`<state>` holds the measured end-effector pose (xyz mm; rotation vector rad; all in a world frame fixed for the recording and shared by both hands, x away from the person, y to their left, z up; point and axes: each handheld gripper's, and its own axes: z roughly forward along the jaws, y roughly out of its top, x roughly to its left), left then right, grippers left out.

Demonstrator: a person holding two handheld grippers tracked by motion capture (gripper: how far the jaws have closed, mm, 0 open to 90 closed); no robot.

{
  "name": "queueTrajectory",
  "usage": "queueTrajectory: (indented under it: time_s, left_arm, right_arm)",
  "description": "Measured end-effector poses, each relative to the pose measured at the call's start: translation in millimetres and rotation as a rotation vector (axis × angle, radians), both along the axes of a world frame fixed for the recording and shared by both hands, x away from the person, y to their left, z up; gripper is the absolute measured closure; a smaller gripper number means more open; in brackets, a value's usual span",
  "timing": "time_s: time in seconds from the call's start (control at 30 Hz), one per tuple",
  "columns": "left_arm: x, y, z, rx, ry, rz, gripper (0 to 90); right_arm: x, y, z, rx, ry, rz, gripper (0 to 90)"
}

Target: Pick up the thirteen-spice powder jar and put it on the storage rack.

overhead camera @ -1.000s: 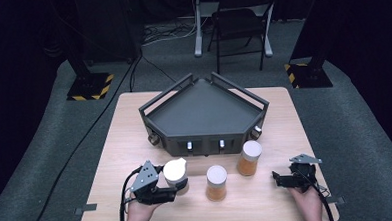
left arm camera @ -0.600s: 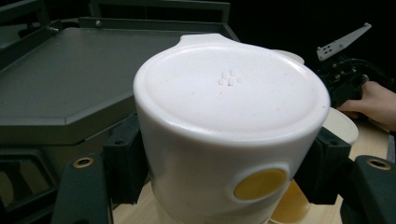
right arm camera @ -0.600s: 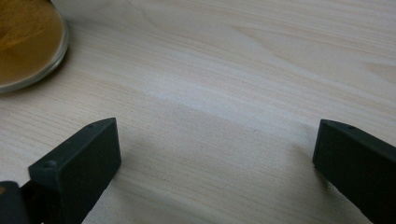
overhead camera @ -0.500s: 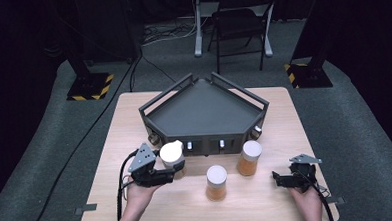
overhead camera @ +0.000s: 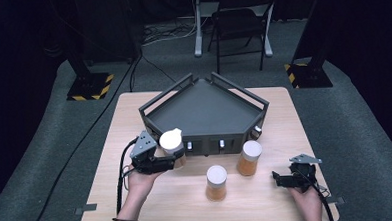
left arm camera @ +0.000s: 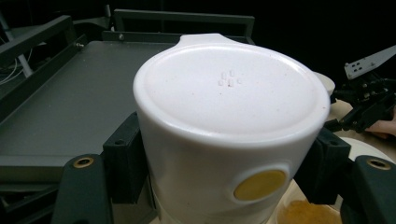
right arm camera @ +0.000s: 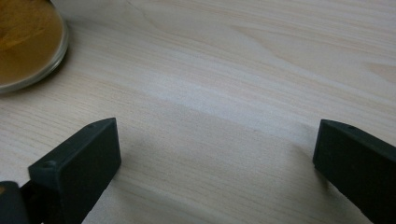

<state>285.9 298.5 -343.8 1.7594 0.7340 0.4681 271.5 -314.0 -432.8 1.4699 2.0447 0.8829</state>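
Left tongs point(overhead camera: 172, 161) clamped on the white-lidded jar point(overhead camera: 172, 143), held off the desk point(overhead camera: 153, 207) at the tray's point(overhead camera: 204, 107) front edge, likely to load it. Right tongs point(overhead camera: 278, 178) released, parked low on the desk.

A pale wooden table point(overhead camera: 284, 111) stands on grey carpet point(overhead camera: 365, 133) in a dark room. Toward its far side sits a dark five-sided tray point(overhead camera: 204, 110) with raised rails. Two white-lidded jars of orange powder stand in front of it: one point(overhead camera: 249, 158) just by the tray's near wall, the other point(overhead camera: 216, 182) nearer the table's front edge. Behind the table are a folding chair point(overhead camera: 243, 23) and two black stands on yellow-and-black striped bases point(overhead camera: 90, 87).
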Motion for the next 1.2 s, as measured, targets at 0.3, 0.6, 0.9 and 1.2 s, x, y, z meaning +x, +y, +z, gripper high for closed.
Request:
queueTrajectory:
  time_s: [0.3, 0.6, 0.9, 1.2]
  left_arm:
    - [8.4, -5.2, 15.6, 0.007, 0.001, 0.022, 30.9]
    - [21.1, -7.7, 25.5, 0.0, 0.018, 0.043, 30.9]
    - [30.3, -6.1, 37.7, 0.002, 0.017, 0.066, 30.9]
    - [43.2, -12.9, 48.0, 0.037, 0.019, 0.118, 30.9]
  right_arm:
    - [-0.1, 0.1, -0.1, -0.001, -0.001, 0.0, 0.0]
    - [0.1, 0.1, -0.2, -0.001, -0.002, 0.001, 0.0]
    - [0.1, 0.0, -0.2, -0.001, -0.002, 0.001, 0.0]
    - [0.1, 0.0, -0.2, -0.001, -0.001, 0.001, 0.0]
